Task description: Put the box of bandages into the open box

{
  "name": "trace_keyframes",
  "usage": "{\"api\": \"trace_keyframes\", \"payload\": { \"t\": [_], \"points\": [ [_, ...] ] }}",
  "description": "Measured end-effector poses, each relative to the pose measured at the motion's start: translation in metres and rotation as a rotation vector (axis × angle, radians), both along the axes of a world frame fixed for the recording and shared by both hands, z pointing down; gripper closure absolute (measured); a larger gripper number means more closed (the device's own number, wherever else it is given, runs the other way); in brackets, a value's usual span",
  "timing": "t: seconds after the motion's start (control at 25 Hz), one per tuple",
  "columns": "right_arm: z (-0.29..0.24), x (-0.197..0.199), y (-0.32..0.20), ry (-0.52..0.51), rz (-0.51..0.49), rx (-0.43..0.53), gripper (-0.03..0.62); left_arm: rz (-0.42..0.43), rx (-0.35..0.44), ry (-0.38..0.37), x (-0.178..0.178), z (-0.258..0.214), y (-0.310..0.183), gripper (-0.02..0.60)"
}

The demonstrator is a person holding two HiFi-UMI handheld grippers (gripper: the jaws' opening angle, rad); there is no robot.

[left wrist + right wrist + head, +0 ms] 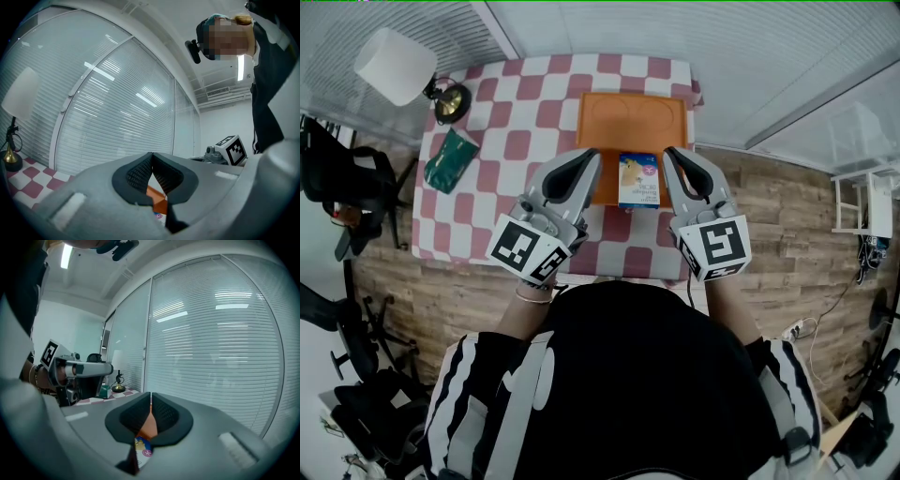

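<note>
The bandage box [638,180], blue and white with a picture on it, lies flat at the front edge of the shallow orange open box [633,117] on the checkered table. My left gripper [592,156] hovers just left of it, shut with nothing between the pads. My right gripper [672,152] hovers just right of it, also shut and empty. In the left gripper view the pads [140,171] meet at the tip, and slivers of the orange box [158,196] and bandage box [160,217] show below. The right gripper view peeks at the bandage box [142,447] beneath its joined pads [161,414].
A white-shaded lamp [397,66] with a brass base [450,101] stands at the table's far left corner. A green packet [450,159] lies on the left side. A black chair [337,178] stands left of the table, a white rack [862,202] to the right.
</note>
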State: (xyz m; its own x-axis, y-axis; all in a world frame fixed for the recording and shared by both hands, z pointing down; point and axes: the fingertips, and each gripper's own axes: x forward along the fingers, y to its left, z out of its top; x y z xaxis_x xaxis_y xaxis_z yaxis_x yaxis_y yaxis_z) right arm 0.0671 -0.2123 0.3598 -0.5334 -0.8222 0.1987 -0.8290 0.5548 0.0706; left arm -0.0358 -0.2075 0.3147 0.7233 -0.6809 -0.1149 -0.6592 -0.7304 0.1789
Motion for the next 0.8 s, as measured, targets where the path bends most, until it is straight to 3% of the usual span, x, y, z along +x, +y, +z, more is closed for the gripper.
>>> {"api": "trace_keyframes", "payload": {
  "t": [0.8],
  "points": [
    [-0.0022, -0.0005, 0.0024, -0.026, 0.001, 0.003, 0.599, -0.006, -0.002, 0.008, -0.0006, 0.0009, 0.0009, 0.581]
  ]
}}
